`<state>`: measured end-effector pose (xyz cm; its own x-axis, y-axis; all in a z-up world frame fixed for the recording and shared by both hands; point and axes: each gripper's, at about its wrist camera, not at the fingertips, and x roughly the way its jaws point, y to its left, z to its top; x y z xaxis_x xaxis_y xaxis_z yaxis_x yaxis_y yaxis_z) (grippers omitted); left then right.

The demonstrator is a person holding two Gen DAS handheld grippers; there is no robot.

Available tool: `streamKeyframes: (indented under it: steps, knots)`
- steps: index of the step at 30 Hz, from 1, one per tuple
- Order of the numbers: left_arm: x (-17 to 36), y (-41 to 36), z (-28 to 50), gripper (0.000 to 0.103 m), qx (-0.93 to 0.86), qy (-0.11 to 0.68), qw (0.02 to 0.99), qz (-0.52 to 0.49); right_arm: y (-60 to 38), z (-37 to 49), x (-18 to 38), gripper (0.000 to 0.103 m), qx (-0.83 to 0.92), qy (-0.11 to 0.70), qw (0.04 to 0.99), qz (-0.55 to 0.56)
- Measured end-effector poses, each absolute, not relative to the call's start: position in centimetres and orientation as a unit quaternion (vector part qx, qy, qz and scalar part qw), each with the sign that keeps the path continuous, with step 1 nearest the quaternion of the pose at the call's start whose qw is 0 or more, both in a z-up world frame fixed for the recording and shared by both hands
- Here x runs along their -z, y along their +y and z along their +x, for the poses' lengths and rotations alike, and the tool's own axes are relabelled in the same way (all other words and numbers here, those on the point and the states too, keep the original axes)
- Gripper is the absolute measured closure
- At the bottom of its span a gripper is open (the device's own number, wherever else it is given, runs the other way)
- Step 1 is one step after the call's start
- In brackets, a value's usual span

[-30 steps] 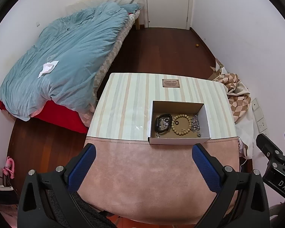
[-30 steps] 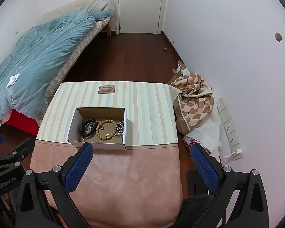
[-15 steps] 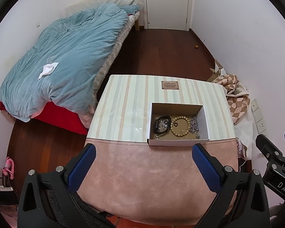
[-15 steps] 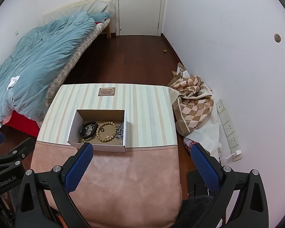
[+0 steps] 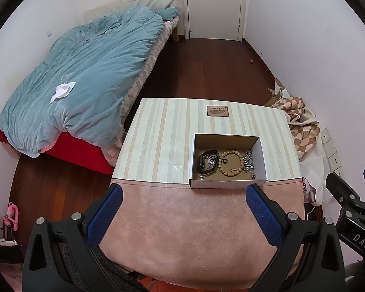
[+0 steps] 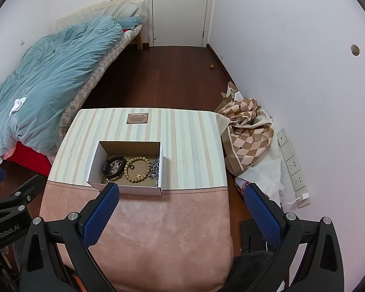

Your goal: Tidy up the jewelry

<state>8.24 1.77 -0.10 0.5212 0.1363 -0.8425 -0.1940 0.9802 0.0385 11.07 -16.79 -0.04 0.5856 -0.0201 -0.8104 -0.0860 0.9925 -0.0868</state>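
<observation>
Blue-padded fingers of the left gripper stand spread wide, with nothing between them and nothing touched; they hang above the pink suede half of the table. The right gripper is parted just as wide and also holds nothing, its left fingertip overlapping the near corner of the box in its own view, though contact cannot be told.

On the striped half of the table sits an open cardboard box, its near wall along the seam where stripes meet suede. Inside lie a black band at the left, a wooden bead bracelet in the middle and a silver chain at the right, with a few small loose pieces around them. From the left gripper the box lies ahead, toward its right finger; from the right gripper, ahead toward its left finger.
</observation>
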Motion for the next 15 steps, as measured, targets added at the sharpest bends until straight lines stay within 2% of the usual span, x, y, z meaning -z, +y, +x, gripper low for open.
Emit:
streamKeyframes:
  steps: [15]
  knots:
    - [0.11,1.64,8.02,0.0,-0.093,0.479,0.872,-0.028,-16.92,11.16,-0.05,0.0,-0.018,0.454,0.889,-0.061]
